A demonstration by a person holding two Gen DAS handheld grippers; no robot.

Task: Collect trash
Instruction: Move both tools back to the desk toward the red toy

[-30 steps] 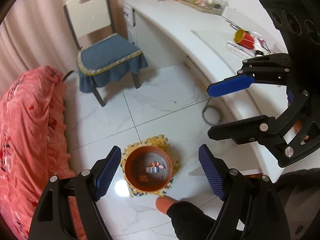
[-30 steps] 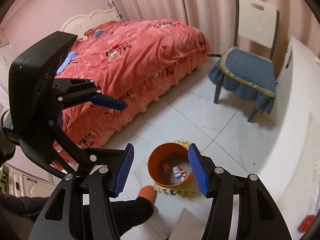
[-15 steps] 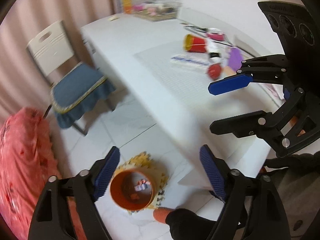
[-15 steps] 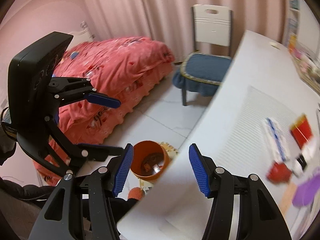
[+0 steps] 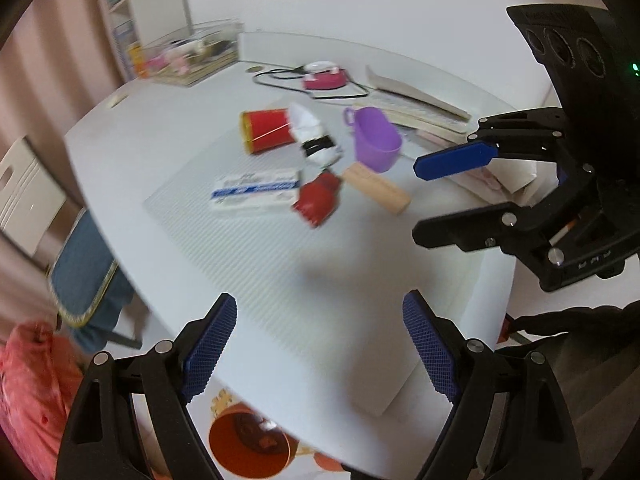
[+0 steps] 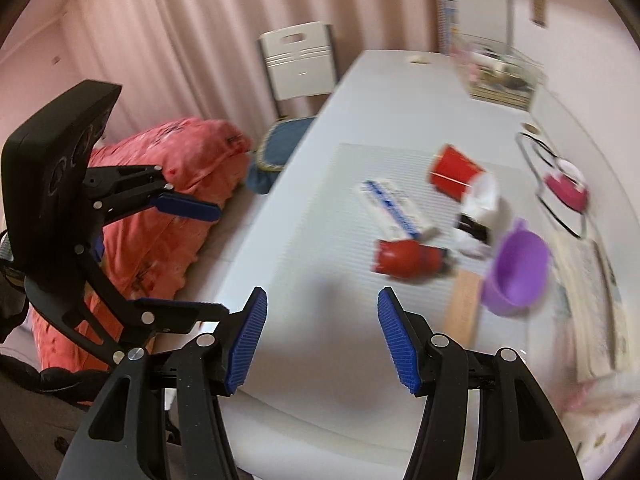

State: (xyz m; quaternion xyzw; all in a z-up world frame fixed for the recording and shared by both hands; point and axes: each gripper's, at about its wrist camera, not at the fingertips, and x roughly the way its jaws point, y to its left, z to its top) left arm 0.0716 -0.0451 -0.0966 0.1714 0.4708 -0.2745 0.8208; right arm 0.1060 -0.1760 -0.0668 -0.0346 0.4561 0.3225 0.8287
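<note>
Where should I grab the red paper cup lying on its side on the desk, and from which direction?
Take the red paper cup across its round body, near the middle, coming down from above. It lies on its side on the ribbed mat, so its curved wall faces up. The crumpled white wrapper crowds one end, so approach from the open desk side, probably with the left hand-held gripper.

Soft even daylight, strong motion blur, fisheye bending, dark vignetted corners

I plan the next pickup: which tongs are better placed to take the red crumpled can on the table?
Probably the right tongs: open, empty, nearer the red crumpled can. The left tongs, open and empty too, hang over the table's near edge.
</note>
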